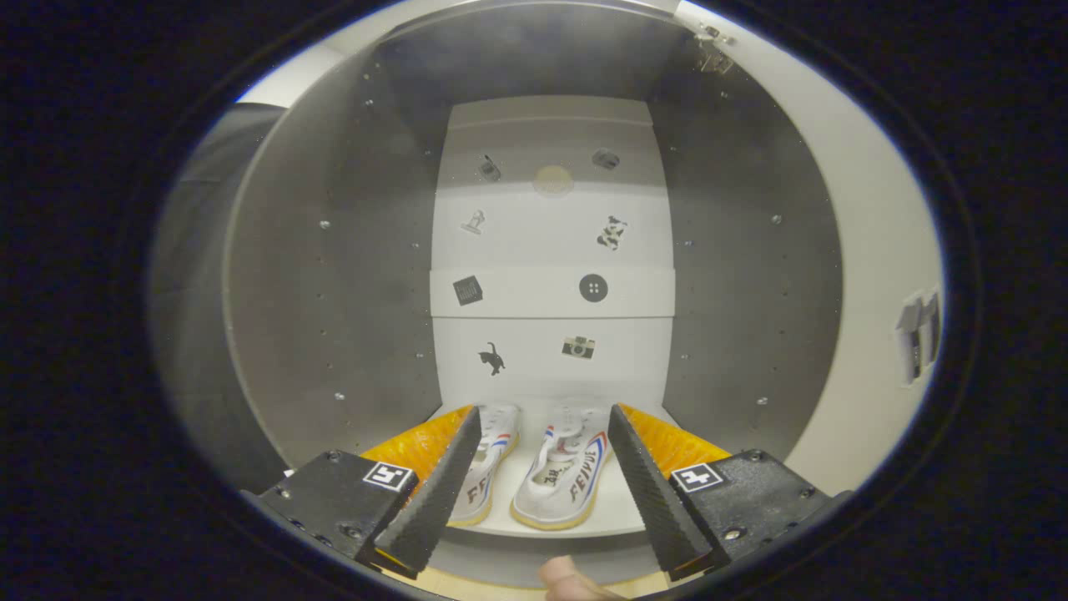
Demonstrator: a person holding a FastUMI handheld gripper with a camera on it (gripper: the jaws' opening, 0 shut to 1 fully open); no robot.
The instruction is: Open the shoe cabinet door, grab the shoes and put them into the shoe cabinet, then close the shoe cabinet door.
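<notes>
At the lower centre, a pair of white canvas sneakers [534, 476] with rubber soles sits on the smooth cabinet shelf [617, 513], between the spread, empty gripper [542, 480] fingers.

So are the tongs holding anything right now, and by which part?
Nothing is held. The tongs are open, and the pair of white sneakers sits on the cabinet floor beyond them, untouched.

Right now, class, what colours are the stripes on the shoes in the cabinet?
Red and blue stripes on white shoes, seen best in the gripper view, beyond the open gripper.
</notes>
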